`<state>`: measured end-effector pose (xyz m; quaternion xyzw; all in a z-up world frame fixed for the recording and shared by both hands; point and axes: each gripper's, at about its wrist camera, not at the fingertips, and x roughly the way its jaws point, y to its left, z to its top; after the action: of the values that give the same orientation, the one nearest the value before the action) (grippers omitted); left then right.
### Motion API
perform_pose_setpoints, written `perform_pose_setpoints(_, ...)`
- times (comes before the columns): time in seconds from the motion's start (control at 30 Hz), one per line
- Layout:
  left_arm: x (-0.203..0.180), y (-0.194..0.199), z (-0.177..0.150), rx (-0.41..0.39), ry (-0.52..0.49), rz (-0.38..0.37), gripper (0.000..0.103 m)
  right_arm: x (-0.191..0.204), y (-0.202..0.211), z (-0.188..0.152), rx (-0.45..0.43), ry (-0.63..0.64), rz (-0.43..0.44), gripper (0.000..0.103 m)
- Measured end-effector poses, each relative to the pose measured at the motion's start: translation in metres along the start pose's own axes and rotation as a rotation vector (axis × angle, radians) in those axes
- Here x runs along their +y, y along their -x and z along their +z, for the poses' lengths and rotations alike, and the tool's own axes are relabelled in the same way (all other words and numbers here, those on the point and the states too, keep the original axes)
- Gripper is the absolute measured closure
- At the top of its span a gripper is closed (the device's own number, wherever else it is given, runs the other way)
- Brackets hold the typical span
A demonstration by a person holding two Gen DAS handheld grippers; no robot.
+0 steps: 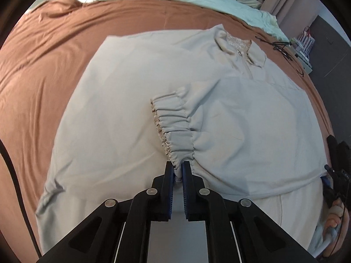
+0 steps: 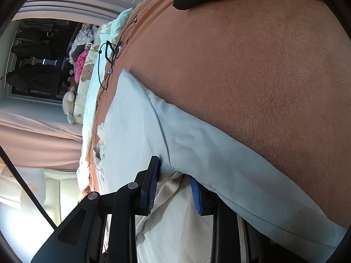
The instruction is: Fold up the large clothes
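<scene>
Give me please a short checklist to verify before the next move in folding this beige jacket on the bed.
1. Left tool pinches the elastic cuff: ok.
2. Sleeve lies folded across the jacket body: ok.
3. Right tool has fabric between its fingers: ok; firmly clamped: cannot tell.
4. Jacket body flat on the brown sheet: ok, small wrinkles near the lower left.
5. Black cable clear of the jacket: ok.

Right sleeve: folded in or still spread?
Folded in. The sleeve lies across the jacket front, its cuff mid-chest, pinched by the left gripper.
</scene>
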<state>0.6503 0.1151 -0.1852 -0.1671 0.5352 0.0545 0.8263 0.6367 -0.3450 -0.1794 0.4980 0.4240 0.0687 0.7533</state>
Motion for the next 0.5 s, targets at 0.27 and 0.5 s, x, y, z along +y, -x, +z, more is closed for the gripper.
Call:
perform_pose_setpoints(0.27,0.000,-0.013,0.003,-0.018,-0.023,0.026,0.094,0.001,0.000,0.000,0.010,0.009,-0.016,0.078)
perform_pose_setpoints(0.5,0.005,-0.020,0.013,0.009,0.018,0.023,0.090,0.001,0.000,0.003,0.021,0.003,-0.013,0.078)
